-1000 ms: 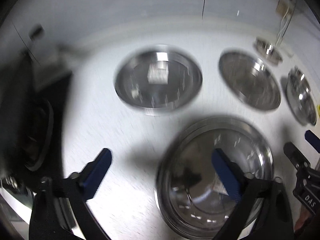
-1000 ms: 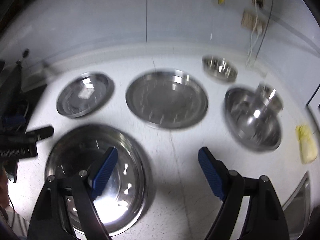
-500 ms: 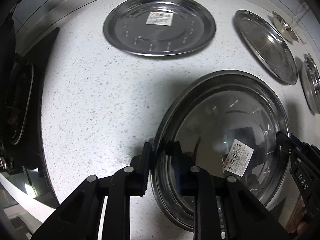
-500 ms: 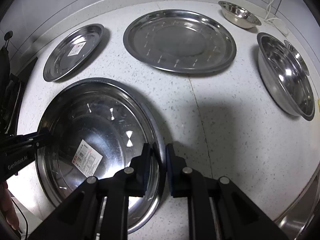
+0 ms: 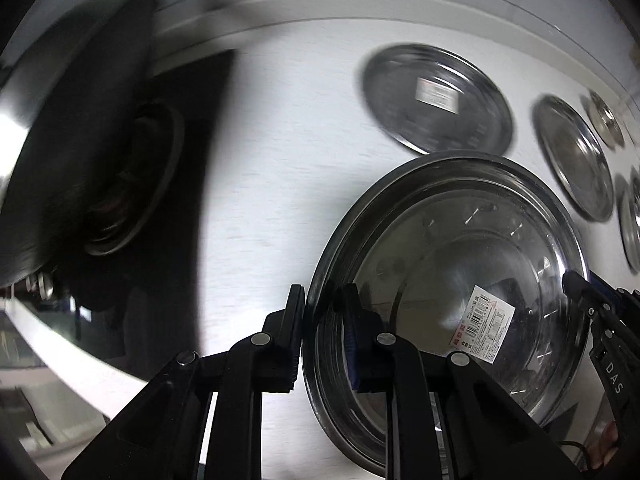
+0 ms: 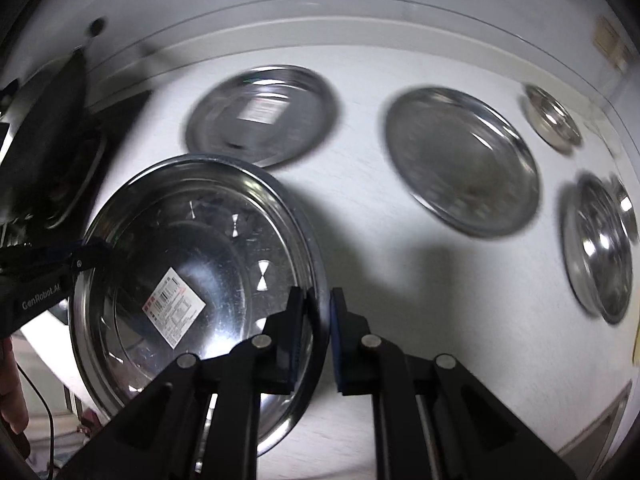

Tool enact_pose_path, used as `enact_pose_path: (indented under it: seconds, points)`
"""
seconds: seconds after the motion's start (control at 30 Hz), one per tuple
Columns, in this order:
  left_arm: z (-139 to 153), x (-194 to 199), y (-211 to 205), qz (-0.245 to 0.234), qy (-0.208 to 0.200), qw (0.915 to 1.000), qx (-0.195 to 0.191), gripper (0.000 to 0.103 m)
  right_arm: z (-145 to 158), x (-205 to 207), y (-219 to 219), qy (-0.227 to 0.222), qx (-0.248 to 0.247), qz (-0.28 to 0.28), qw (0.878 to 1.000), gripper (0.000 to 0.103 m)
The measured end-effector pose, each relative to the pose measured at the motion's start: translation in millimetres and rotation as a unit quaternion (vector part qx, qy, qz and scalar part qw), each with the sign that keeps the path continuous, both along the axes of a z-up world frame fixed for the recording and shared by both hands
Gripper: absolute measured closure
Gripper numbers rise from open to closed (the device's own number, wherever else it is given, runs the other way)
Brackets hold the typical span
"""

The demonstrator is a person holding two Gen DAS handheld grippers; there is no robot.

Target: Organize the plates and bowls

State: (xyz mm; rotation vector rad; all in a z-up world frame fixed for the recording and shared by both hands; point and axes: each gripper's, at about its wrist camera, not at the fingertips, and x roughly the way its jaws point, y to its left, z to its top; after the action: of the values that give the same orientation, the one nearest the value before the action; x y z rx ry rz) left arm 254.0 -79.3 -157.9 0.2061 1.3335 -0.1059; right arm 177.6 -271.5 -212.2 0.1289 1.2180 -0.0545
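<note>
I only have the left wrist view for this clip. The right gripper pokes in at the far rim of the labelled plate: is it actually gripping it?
Observer: Yes. The right wrist view shows the right gripper with one finger inside and one outside the rim of the labelled plate, shut on it.
Operator: What sits at the counter's far right? My view cuts off there.
Observer: A deep bowl, with a smaller bowl showing just behind it.
Operator: Anything beyond that?
Observer: A pale yellow object at the frame edge, too cropped to identify.

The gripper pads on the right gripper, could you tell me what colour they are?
Blue pads on black fingers, clearest in the right wrist view.
</note>
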Motion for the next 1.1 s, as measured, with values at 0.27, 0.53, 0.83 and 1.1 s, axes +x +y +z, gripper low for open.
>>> enact_pose_path:
  seconds: [0.27,0.53,0.83,1.1]
  points:
    - [-35,0,54,0.042,0.011,0.999,0.011,0.088,-21,19,43,0.021,0.019,0.044,0.999,0.092]
    - [-52,-14,58,0.039,0.02,0.9988,0.025,0.09,-43,16,50,0.048,0.026,0.046,0.997,0.093]
    - [-44,-23,51,0.026,-0.026,0.9989,0.028,0.09,-46,17,46,0.043,0.022,0.031,0.998,0.084]
    - [-12,-22,48,0.038,-0.055,0.9977,0.01,0.073,-27,14,15,0.02,0.039,-0.003,0.999,0.071]
